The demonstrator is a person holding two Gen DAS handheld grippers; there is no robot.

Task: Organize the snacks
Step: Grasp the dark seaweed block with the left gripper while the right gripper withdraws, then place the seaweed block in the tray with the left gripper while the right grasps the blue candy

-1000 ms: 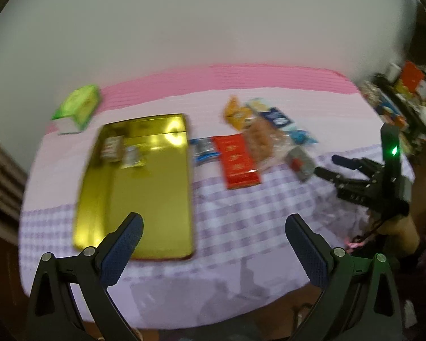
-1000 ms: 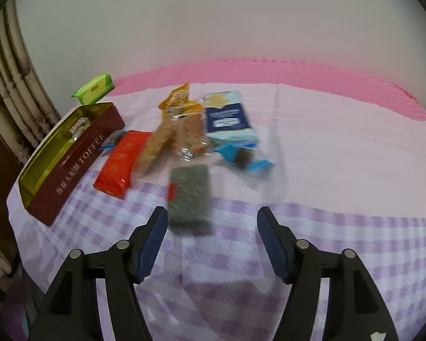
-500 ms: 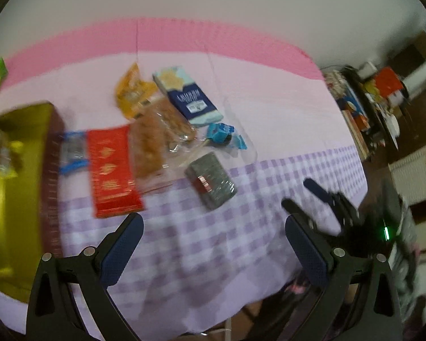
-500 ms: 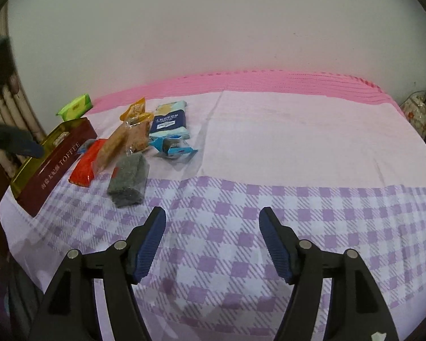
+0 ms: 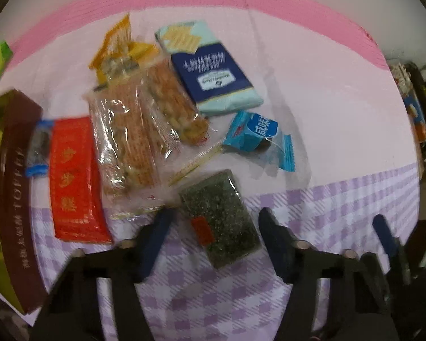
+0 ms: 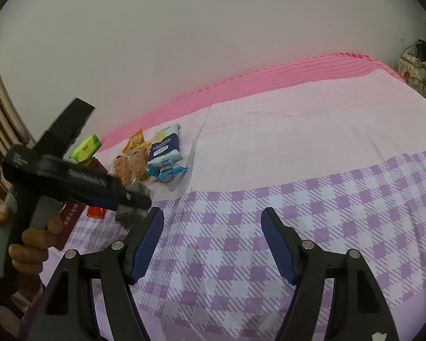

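Snacks in a heap, left gripper (image 5: 214, 227) right over the dark green packet (image 5: 220, 217), fingers spread wide on either side of it.

Nothing is gripped; the packet lies flat on the checked cloth (image 6: 312, 213) with the clear-wrapped biscuits (image 5: 130, 142) just beside it, the red packet (image 5: 72, 179) past those and the brown toffee tin (image 5: 17, 199) at the far left. Behind sit the navy-and-mint cracker pack (image 5: 213, 71), the orange bag (image 5: 118, 48) and the small blue candy wrapper (image 5: 255, 133). Over on the bare checks the right gripper (image 6: 213, 241) hovers, fingers apart and holding nothing, well clear of the pile.
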